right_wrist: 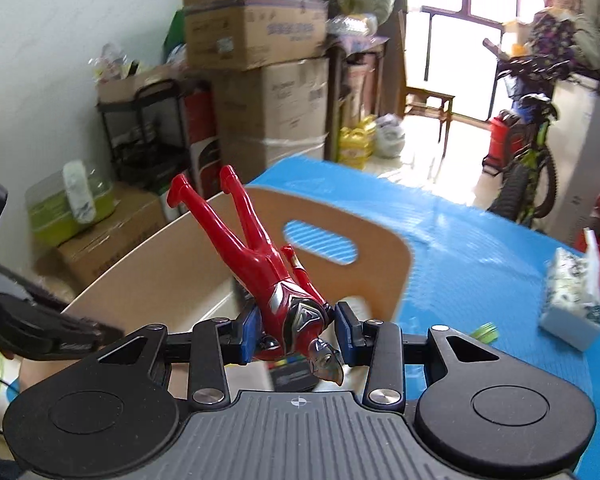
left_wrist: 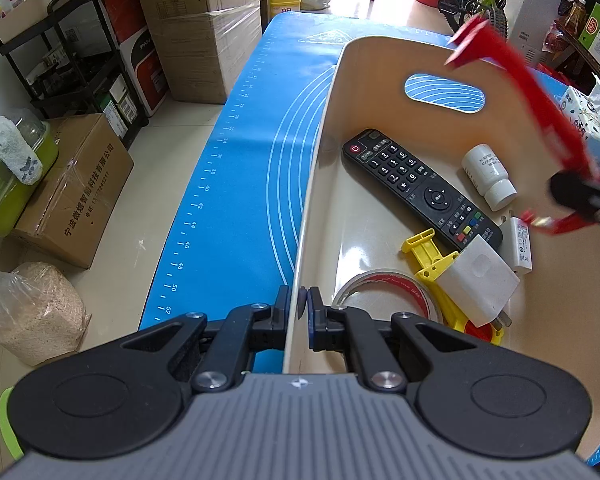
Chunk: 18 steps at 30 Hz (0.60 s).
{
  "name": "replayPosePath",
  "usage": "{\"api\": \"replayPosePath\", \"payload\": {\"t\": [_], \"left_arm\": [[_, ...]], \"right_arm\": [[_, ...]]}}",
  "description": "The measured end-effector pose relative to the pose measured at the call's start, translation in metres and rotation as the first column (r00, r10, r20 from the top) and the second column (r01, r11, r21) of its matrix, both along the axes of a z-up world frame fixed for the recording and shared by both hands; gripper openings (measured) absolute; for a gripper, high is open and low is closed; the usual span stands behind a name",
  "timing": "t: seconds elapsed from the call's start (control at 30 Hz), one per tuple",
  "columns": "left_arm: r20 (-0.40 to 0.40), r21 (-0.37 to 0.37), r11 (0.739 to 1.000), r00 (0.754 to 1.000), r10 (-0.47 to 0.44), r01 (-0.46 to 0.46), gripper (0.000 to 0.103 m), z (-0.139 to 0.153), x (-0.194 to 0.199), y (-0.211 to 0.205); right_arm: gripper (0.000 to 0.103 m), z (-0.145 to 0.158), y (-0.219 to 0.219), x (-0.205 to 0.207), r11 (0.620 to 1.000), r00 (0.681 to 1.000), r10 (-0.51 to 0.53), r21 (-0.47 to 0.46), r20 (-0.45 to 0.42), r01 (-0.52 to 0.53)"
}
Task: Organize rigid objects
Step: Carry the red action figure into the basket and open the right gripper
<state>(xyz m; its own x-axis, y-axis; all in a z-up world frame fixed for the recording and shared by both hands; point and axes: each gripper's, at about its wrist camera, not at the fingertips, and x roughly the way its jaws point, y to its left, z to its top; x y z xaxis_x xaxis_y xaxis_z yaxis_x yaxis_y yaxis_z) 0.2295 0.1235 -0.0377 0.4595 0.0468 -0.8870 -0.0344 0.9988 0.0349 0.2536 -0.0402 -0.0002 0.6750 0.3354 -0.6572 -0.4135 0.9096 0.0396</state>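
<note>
In the middle of the right view, the right gripper (right_wrist: 296, 330) squeezes the red toy man (right_wrist: 276, 280) above the bin (left_wrist: 328, 128). Lower slowly, then let go. The left gripper (left_wrist: 299, 308) pinches the bin's wall.

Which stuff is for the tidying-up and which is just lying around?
For the job: red toy figure, beige bin, remote, pill bottle, tape roll, chargers.
Lying about: tissue pack, cardboard boxes, bicycle.

The red toy figure (right_wrist: 260, 264) is glossy moulded plastic. The cream storage bin (left_wrist: 320, 152) looks smooth with a slight sheen. The black remote control (left_wrist: 420, 188) is matt plastic with rubbery buttons.
</note>
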Motion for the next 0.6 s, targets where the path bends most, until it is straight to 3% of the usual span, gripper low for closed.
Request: {"api": "replayPosePath", "payload": {"t": [0.3, 0.47, 0.6], "left_arm": [[0.001, 0.0, 1.0, 1.0, -0.001, 0.001, 0.009, 0.0, 0.0, 0.001], [0.0, -0.001, 1.0, 1.0, -0.001, 0.001, 0.009, 0.0, 0.001, 0.001], [0.0, -0.001, 1.0, 1.0, -0.001, 0.001, 0.009, 0.0, 0.001, 0.001]], "right_arm": [[0.047, -0.029, 0.021, 0.005, 0.999, 0.992, 0.004, -0.037, -0.127, -0.009], [0.047, -0.031, 0.027, 0.005, 0.997, 0.991, 0.021, -0.07, -0.131, -0.03], [0.047, -0.027, 0.019, 0.009, 1.0, 0.988, 0.019, -0.022, -0.154, -0.022]]}}
